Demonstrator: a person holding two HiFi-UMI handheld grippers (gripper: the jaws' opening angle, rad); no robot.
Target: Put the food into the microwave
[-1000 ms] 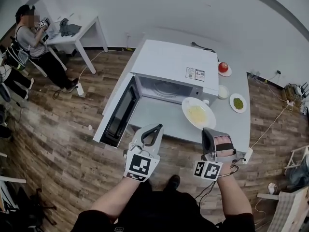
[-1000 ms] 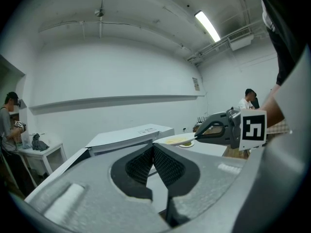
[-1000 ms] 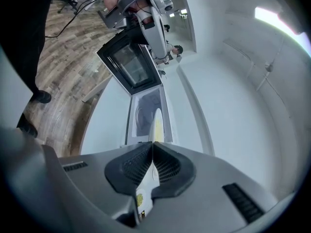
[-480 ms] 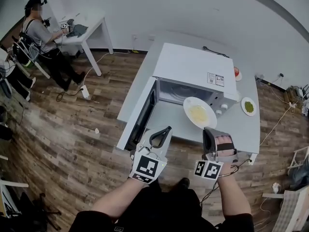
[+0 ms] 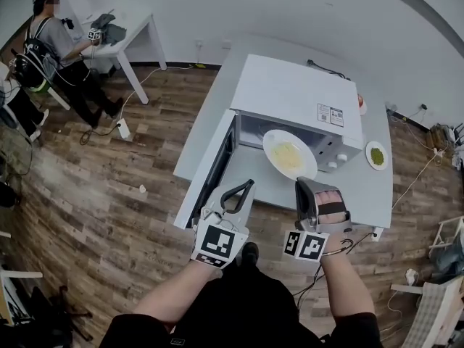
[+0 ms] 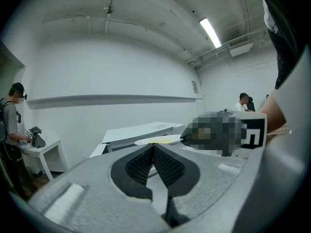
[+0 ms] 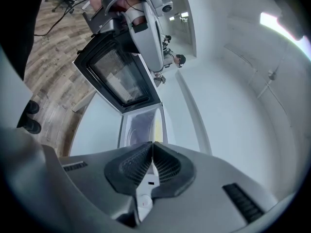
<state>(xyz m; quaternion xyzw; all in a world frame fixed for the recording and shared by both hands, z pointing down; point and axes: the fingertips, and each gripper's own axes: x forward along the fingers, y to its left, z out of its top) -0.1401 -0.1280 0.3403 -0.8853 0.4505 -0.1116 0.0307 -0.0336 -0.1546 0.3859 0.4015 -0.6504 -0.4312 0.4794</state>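
The white microwave (image 5: 301,93) stands on a grey table (image 5: 366,194) with its door (image 5: 217,172) swung open to the left. A white plate of yellow food (image 5: 289,154) hangs level in front of the open cavity. My right gripper (image 5: 299,183) is shut on the plate's near rim. In the right gripper view the plate (image 7: 157,125) shows edge-on above the shut right gripper (image 7: 152,143), with the cavity (image 7: 138,127) beyond it. My left gripper (image 5: 249,184) is shut and holds nothing, left of the plate near the door's edge. In the left gripper view the left gripper (image 6: 153,146) has its pads together.
A small plate of green food (image 5: 376,155) lies on the table right of the microwave. Something red (image 5: 360,103) peeks out behind the microwave's far right corner. A person (image 5: 51,27) stands at a white desk (image 5: 134,27) at far left. Wooden floor surrounds the table.
The plate in my right gripper has moved up and to the left, closer to the open cavity. The left gripper has stayed shut beside the door.
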